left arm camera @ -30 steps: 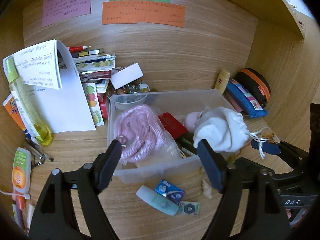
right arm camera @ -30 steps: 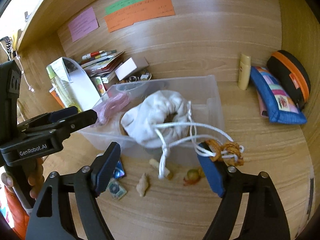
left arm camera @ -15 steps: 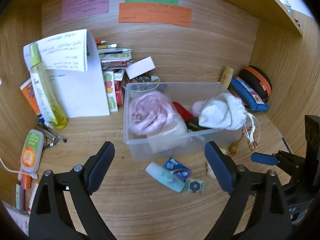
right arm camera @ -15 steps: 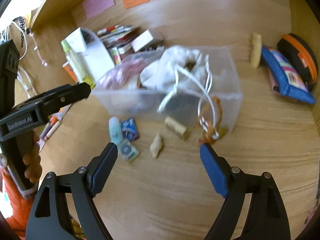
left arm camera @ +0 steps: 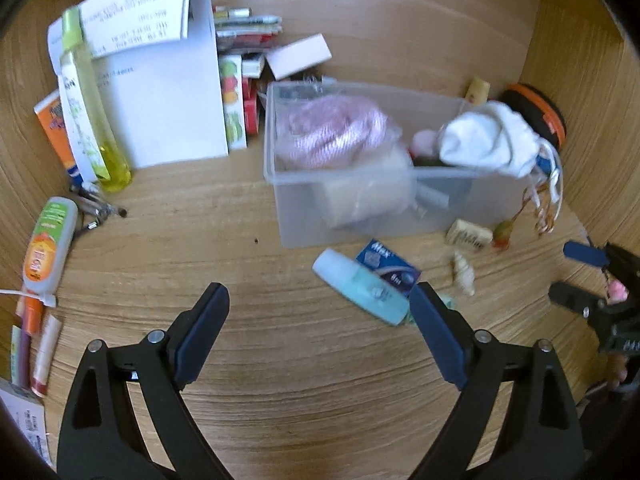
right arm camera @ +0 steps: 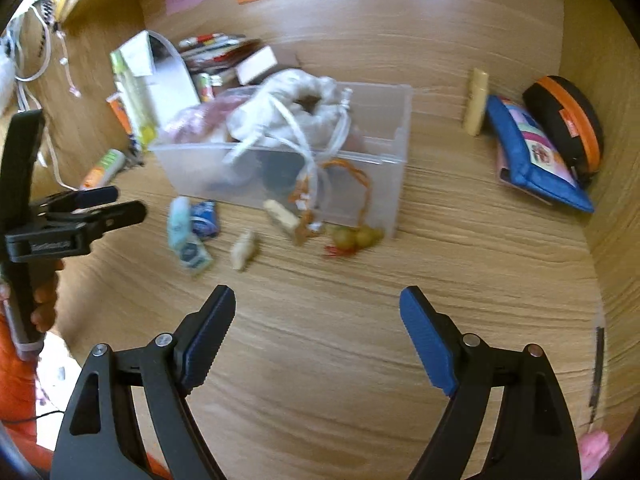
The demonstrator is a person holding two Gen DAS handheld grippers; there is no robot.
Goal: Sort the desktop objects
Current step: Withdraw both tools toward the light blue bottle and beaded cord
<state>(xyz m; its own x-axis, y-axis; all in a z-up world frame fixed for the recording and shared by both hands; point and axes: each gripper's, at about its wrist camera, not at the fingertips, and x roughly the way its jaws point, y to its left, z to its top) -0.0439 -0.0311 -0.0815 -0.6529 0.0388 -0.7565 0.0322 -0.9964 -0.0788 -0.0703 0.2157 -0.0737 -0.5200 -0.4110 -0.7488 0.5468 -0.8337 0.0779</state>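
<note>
A clear plastic bin (left arm camera: 372, 216) (right arm camera: 394, 160) on the wooden desk holds a pink cord bundle (left arm camera: 336, 136) and a white drawstring pouch (left arm camera: 488, 140) (right arm camera: 296, 100) whose strings hang over the bin's front wall. In front of the bin lie a teal tube (left arm camera: 362, 286) (right arm camera: 178, 218), a blue packet (left arm camera: 388, 266), a cork (left arm camera: 468, 234), a small shell (left arm camera: 464, 272) (right arm camera: 244, 250) and an orange tassel charm (right arm camera: 352, 236). My left gripper (left arm camera: 320, 320) is open and empty, well back from the bin. My right gripper (right arm camera: 318, 324) is open and empty.
White papers (left arm camera: 168, 92), a yellow-green bottle (left arm camera: 86, 104) and stacked books (left arm camera: 244, 48) stand at the back left. An orange-labelled tube (left arm camera: 48, 246) and pens lie far left. A blue pouch (right arm camera: 532, 156), a black-orange case (right arm camera: 568, 120) and a cream tube (right arm camera: 476, 102) sit right.
Both grippers have pulled back from the bin. The white pouch, held near my right gripper a second ago, now rests in the bin with its strings hanging out.
</note>
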